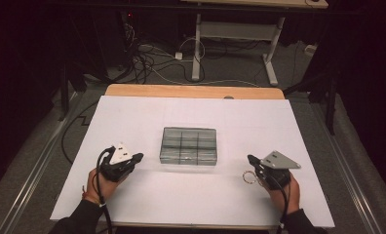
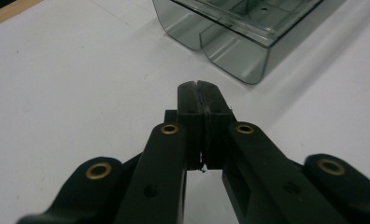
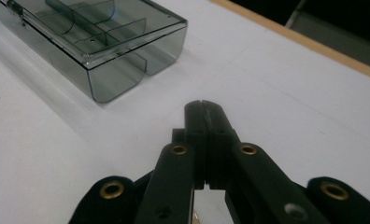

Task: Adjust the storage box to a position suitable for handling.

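I see one smoky clear compartment box [image 1: 188,145], unlabelled, mid-tabletop; six compartments. My left gripper [image 1: 138,157] and right gripper [image 1: 250,159] flank it, jaws pressed together, empty.

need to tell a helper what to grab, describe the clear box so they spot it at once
On the white table top, look at the middle, between the two claws. The compartment box lies flat there, lid shut: smoky see-through plastic, split by dividers into small cells, the one boxy item on the sheet.

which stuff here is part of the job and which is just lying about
Part of the job:
clear grey plastic compartment box, lid shut
small metal ring by the right claw
left claw

Lying about:
cables on the floor
white-legged second table
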